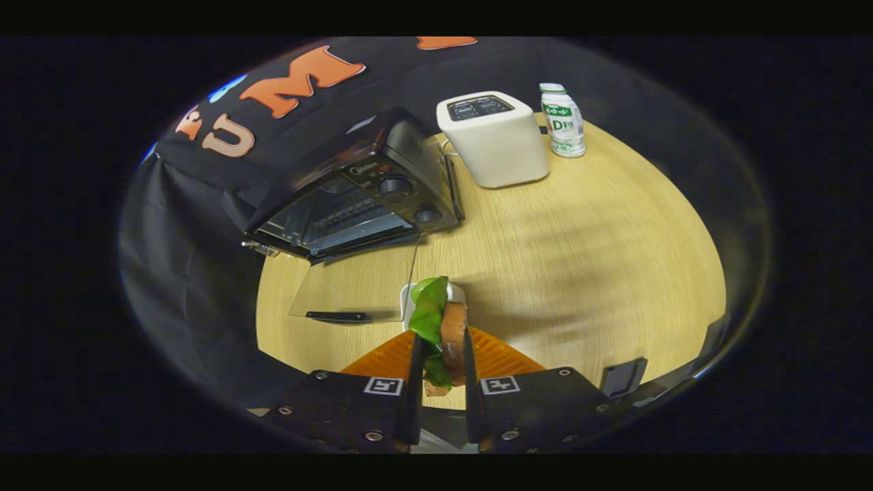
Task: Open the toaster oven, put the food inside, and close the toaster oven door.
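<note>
Gripper: the gripper [442, 341] pinched the sandwich [443, 327], bread and green leaf, between both fingers.
Plate: a small white plate [407, 299] lay just beyond the fingertips on the wooden table [580, 259].
Oven: the black toaster oven [354, 191] stood beyond the sandwich, its glass door [351, 290] folded down open.
Backdrop: a white toaster [494, 140] and a bottle [563, 121] stood farther back.
</note>
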{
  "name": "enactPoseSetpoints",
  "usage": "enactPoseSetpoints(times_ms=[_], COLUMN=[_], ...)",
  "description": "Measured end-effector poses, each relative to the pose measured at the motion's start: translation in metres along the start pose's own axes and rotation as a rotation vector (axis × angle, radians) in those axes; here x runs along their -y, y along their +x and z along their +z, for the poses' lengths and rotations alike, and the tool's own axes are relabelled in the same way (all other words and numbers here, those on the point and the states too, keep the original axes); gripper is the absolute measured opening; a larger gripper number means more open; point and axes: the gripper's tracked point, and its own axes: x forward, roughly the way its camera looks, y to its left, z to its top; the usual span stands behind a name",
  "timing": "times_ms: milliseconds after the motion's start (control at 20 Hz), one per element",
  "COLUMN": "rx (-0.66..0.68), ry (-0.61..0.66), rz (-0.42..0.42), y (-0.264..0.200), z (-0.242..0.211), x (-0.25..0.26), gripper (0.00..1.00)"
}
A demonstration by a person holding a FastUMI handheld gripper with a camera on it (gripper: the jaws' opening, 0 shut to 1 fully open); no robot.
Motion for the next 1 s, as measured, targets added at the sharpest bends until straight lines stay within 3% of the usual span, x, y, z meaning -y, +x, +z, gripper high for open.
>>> enactPoseSetpoints(times_ms=[300,450,1000], rx=[0.194,0.279,0.461], ry=[0.058,0.122,0.526], rz=[-0.003,0.051,0.296], y=[-0.043,-0.047,0.048], z=[0.034,0.046,0.070], x=[-0.039,-0.066,-0.130], gripper=[0.27,0.27,0.27])
